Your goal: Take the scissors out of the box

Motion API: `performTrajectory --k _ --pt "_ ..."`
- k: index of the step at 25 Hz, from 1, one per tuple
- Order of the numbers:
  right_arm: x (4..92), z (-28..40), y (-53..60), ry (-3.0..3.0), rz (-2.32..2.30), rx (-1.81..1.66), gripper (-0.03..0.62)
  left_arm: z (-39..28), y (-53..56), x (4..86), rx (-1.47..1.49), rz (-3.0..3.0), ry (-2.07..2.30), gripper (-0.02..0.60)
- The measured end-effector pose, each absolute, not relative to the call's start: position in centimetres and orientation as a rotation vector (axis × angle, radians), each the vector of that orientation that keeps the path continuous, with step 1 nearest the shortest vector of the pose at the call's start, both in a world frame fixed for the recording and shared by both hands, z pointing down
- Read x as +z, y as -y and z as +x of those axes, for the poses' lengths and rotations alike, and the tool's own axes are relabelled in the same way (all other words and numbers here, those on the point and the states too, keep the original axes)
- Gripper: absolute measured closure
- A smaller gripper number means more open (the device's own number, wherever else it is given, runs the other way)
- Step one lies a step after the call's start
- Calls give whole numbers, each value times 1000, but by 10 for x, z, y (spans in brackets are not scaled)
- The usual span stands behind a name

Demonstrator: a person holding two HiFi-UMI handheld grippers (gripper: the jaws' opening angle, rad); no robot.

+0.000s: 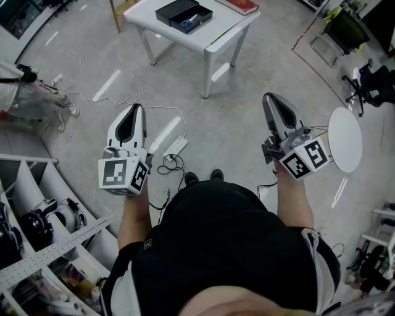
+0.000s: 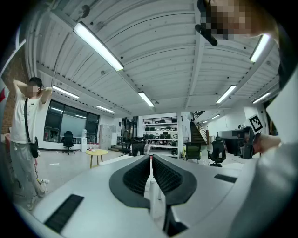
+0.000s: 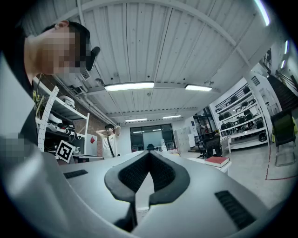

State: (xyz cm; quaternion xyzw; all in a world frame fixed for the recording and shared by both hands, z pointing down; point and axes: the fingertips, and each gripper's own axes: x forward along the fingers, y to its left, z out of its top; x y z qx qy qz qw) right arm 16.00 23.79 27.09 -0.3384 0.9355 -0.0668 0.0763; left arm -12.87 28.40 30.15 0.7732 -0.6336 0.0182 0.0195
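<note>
Scissors, small, blue-handled: lying inside the shallow black rectangular box on the white square table, well apart from both grippers. Blades too small to make out. Grey left gripper: jaws together, nothing between them. Grey right gripper: jaws together, likewise empty. Step in hand, as I judge it: approach. I would close on the table first, part one pair of jaws above the box, then descend on the handles, clear of the walls.
</note>
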Motion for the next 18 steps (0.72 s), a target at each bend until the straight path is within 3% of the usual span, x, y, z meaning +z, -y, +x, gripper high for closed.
performTrajectory --k 18 --pt "278 234 -221 -2801 -896 -258 565 -60 -273 301 82 2355 2022 554"
